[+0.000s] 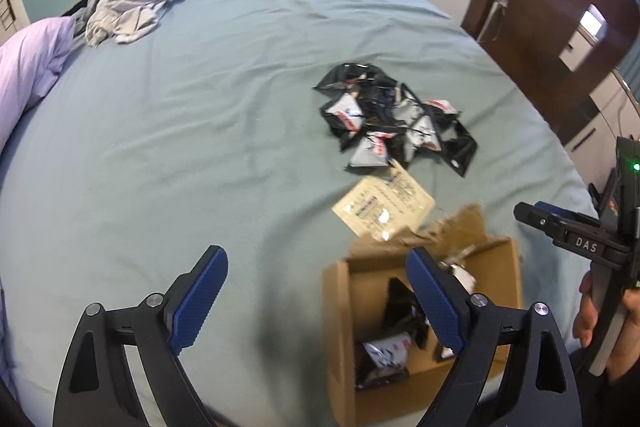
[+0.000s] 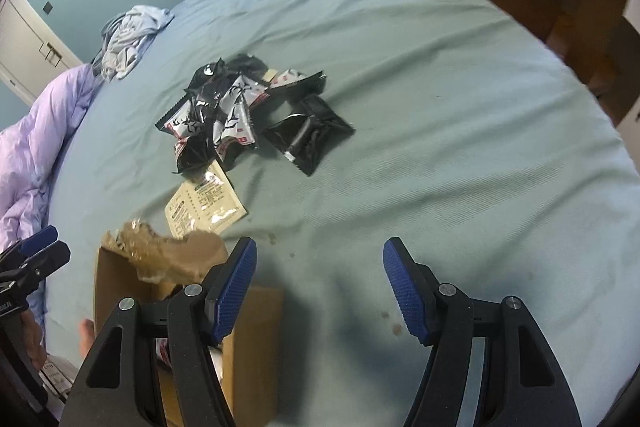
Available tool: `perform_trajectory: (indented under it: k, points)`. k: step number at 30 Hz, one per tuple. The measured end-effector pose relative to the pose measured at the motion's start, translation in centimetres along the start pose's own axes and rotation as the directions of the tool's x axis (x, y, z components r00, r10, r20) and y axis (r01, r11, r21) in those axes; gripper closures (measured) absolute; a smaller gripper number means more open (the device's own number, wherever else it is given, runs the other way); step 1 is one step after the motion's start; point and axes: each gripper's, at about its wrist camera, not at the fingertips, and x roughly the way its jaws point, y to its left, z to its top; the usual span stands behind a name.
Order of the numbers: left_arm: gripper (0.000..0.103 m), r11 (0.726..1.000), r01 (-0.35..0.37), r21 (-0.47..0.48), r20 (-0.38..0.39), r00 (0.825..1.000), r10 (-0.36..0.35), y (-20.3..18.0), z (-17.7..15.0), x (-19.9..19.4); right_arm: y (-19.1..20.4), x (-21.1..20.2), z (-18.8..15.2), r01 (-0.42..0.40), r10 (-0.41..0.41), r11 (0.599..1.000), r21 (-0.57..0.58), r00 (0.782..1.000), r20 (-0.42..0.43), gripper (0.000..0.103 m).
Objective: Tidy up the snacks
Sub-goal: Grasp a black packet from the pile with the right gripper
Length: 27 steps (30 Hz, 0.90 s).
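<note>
Both grippers, left [image 1: 316, 299] and right [image 2: 320, 291], spread wide, gripping nothing, over box [image 1: 340, 311]; snack pile [image 1: 394, 119] beyond on bed [image 1: 200, 147].

On the bed [image 1: 200, 107], the pile of snack packets [image 1: 394, 117] lies behind a flat sachet [image 1: 382, 207], which lies just behind the open box [image 1: 420, 327]. More packets [image 1: 386, 351] sit in the box. Crumpled clothes [image 1: 128, 5] lie far back left.
</note>
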Motion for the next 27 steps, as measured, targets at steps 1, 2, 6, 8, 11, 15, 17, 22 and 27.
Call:
perform_trajectory:
  k: [1,2,6,8,11,15,17,22,27]
  points:
    - [0.011,1.000,-0.003,-0.007,-0.005,1.000,0.003,0.3,0.3,0.4,0.1,0.7,0.5,-0.005,0.005,1.000,0.000,1.000,-0.005,0.038]
    - [0.011,1.000,-0.007,-0.011,-0.008,1.000,0.007,0.6,0.5,0.7,0.2,1.3,0.9,-0.008,0.008,1.000,-0.003,1.000,-0.006,0.038]
    - [0.011,0.998,-0.059,0.009,-0.020,0.998,0.060,1.0,1.3,2.2,0.1,3.4,2.3,-0.015,0.015,1.000,-0.008,1.000,-0.001,0.038]
    - [0.011,0.998,-0.061,0.019,-0.033,0.998,0.062,1.0,1.6,2.9,0.0,4.4,3.2,-0.023,0.023,1.000,-0.005,1.000,-0.002,0.038]
    - [0.011,0.998,-0.059,0.025,-0.043,0.997,0.060,1.2,2.1,3.6,-0.4,6.2,4.6,-0.057,0.057,0.998,0.017,0.998,-0.006,0.038]
    - [0.011,0.995,-0.081,0.058,-0.031,0.996,0.083,0.8,2.9,4.4,-1.6,8.5,6.6,-0.090,0.092,0.993,0.081,0.996,-0.011,0.038]
    - [0.011,0.991,-0.099,0.087,-0.015,0.995,0.100,0.5,3.4,4.8,-2.1,9.5,7.3,-0.117,0.119,0.987,0.106,0.993,-0.012,0.038]
    - [0.011,0.986,-0.099,0.132,0.006,0.995,0.099,-0.6,4.5,6.0,-2.0,11.1,8.4,-0.138,0.139,0.984,0.112,0.990,-0.001,0.038]
    - [0.011,0.982,-0.089,0.168,0.010,0.996,0.089,-1.7,5.3,7.6,0.2,11.0,7.8,-0.065,0.065,0.998,-0.010,0.998,-0.011,0.064]
